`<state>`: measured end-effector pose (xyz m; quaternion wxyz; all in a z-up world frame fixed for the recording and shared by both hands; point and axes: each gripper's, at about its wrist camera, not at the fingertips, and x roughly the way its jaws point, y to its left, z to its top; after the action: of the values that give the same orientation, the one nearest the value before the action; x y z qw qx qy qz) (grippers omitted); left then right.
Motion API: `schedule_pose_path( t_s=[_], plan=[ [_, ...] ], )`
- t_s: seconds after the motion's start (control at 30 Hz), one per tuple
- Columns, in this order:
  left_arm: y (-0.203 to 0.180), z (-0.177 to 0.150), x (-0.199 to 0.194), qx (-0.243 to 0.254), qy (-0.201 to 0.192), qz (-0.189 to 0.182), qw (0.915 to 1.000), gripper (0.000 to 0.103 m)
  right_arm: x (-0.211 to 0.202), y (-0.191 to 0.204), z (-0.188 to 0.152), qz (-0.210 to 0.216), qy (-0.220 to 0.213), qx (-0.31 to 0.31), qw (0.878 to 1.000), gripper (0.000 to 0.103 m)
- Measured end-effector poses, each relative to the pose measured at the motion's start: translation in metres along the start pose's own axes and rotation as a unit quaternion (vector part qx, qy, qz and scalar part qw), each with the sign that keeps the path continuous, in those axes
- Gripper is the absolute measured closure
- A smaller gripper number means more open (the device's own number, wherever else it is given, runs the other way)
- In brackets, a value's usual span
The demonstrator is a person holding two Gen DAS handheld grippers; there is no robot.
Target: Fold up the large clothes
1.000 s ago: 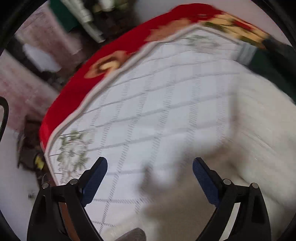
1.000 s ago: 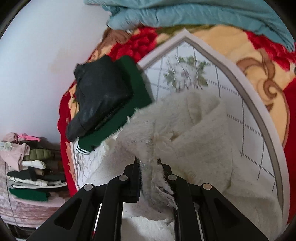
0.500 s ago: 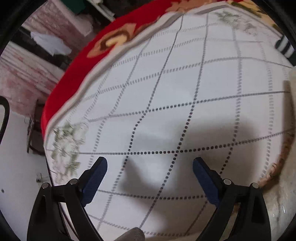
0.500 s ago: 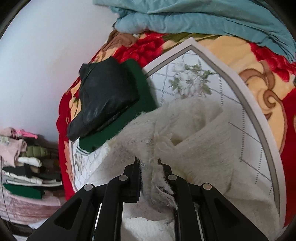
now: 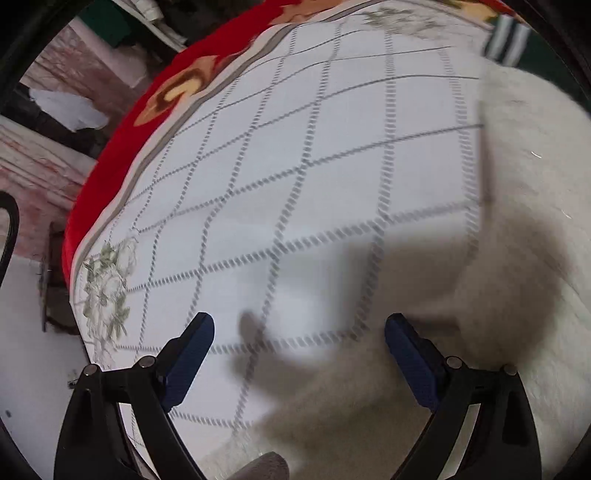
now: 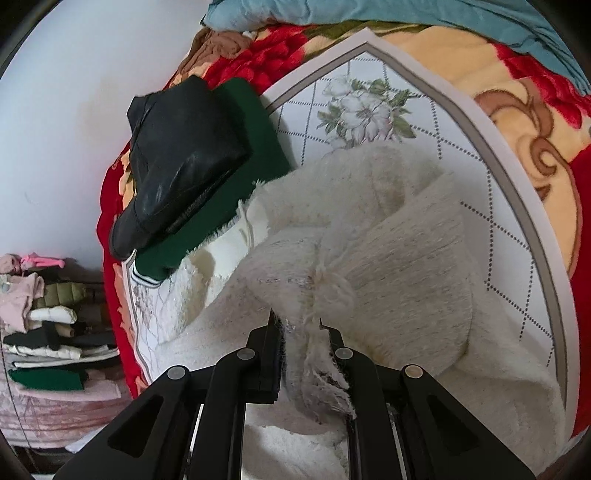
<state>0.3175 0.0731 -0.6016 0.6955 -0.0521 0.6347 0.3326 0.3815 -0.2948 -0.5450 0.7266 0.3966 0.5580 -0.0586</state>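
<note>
Left wrist view. The left gripper [image 5: 297, 354] stood wide apart, its blue-padded fingers [image 5: 190, 354] holding nothing, hovering over the white quilted sheet [image 5: 295, 177] with its dotted grid and flower print. Ahead and to the gripper's left the sheet lay bare up to its grey border, beyond which the red blanket [image 5: 110, 166] fell away at the bed's edge. To the gripper's right and beneath its right finger lay the fluffy white garment [image 5: 528, 221], its straight edge running forward across the sheet. A green striped cuff [image 5: 509, 37] showed far ahead on the right. The view was blurred.

Right wrist view. The right gripper [image 6: 295, 325] was clamped narrow on a bunched fold of the fluffy white garment [image 6: 388, 251], which spread ahead and to both sides in loose heaps on the quilted sheet [image 6: 480, 177]. Ahead to the left, a folded green garment [image 6: 251, 155] touched the white garment's fringe, with a black jacket [image 6: 184, 155] lying on top of it. Bare sheet remained ahead and right, up to its pointed grey border. Beyond lay the red blanket [image 6: 535, 122] and a blue cover [image 6: 369, 14]. Far left, off the bed, stood a stack of folded clothes [image 6: 44, 332].
</note>
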Motion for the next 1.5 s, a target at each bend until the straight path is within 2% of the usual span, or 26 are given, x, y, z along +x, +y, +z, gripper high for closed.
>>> schedule_pose_path(
  t_s=[0.1,0.13,0.2,0.23,0.33,0.43,0.53,0.57,0.77,0.93,1.0,1.03,1.1,1.13,1.2,1.23,1.33,1.4,1.47,1.5],
  plan=[
    [0.010,0.007,0.006,-0.003,0.013,-0.003,0.9999,0.007,0.002,0.003,-0.002,-0.002,0.002,-0.007,1.000,0.091],
    [0.017,0.008,0.002,-0.009,0.022,-0.017,0.9996,0.007,0.003,0.003,-0.001,0.001,0.003,-0.005,1.000,0.091],
    [0.034,0.003,-0.020,-0.018,0.007,-0.056,0.9983,0.008,0.002,0.003,0.001,0.004,0.004,-0.001,1.000,0.091],
    [0.037,-0.002,-0.035,-0.007,-0.005,-0.093,0.9956,0.008,0.002,0.003,0.003,0.004,0.005,-0.003,1.000,0.091],
    [0.027,-0.017,-0.051,0.054,-0.020,-0.119,0.9913,0.008,0.003,0.006,0.005,-0.003,0.011,-0.009,1.000,0.091],
    [0.007,-0.026,-0.026,0.087,0.015,-0.116,0.9893,0.008,0.006,0.009,0.007,-0.008,0.016,-0.011,1.000,0.091],
    [-0.007,-0.024,0.006,0.080,0.041,-0.106,0.9903,0.004,0.009,0.010,0.007,-0.012,0.020,-0.011,1.000,0.091],
    [-0.008,-0.021,0.011,0.068,0.033,-0.101,0.9921,0.000,0.010,0.009,0.008,-0.014,0.020,-0.011,1.000,0.091],
    [-0.013,-0.010,0.013,0.043,0.023,-0.095,0.9943,0.000,0.013,-0.003,0.006,-0.020,0.022,-0.001,1.000,0.091],
    [-0.009,-0.010,0.014,0.025,0.024,-0.106,0.9938,0.000,-0.018,-0.021,0.015,-0.010,-0.019,0.028,0.999,0.091],
    [-0.010,-0.008,0.012,0.029,0.022,-0.102,0.9942,0.000,-0.021,-0.028,0.021,-0.020,-0.021,0.030,0.999,0.091],
    [-0.001,-0.005,0.013,0.031,0.022,-0.097,0.9946,0.000,-0.012,-0.035,0.023,-0.034,-0.006,0.029,0.999,0.091],
    [-0.001,-0.005,0.001,0.045,0.015,-0.083,0.9954,0.000,0.014,-0.049,0.025,-0.066,0.033,0.027,0.997,0.087],
    [-0.003,-0.008,-0.007,0.054,0.009,-0.079,0.9953,0.000,0.030,-0.058,0.025,-0.087,0.046,0.028,0.995,0.075],
    [-0.001,-0.017,-0.031,0.076,-0.007,-0.072,0.9945,0.000,0.065,-0.076,0.024,-0.120,0.082,0.014,0.989,0.058],
    [0.000,-0.021,-0.044,0.088,-0.016,-0.068,0.9936,0.000,0.073,-0.081,0.024,-0.119,0.088,0.009,0.989,0.057],
    [0.002,-0.024,-0.079,0.114,-0.052,-0.066,0.9899,0.000,0.058,-0.071,0.025,-0.115,0.069,-0.005,0.991,0.052],
    [-0.007,-0.014,-0.100,0.125,-0.083,-0.078,0.9856,0.000,0.031,-0.060,0.024,-0.118,0.032,-0.026,0.992,0.052],
    [-0.023,0.005,-0.111,0.139,-0.113,-0.080,0.9805,0.000,0.011,-0.055,0.023,-0.077,0.011,-0.020,0.997,0.052],
    [-0.035,0.016,-0.112,0.144,-0.119,-0.084,0.9787,0.000,0.002,-0.054,0.021,-0.038,0.006,-0.017,0.999,0.052]
  ],
)
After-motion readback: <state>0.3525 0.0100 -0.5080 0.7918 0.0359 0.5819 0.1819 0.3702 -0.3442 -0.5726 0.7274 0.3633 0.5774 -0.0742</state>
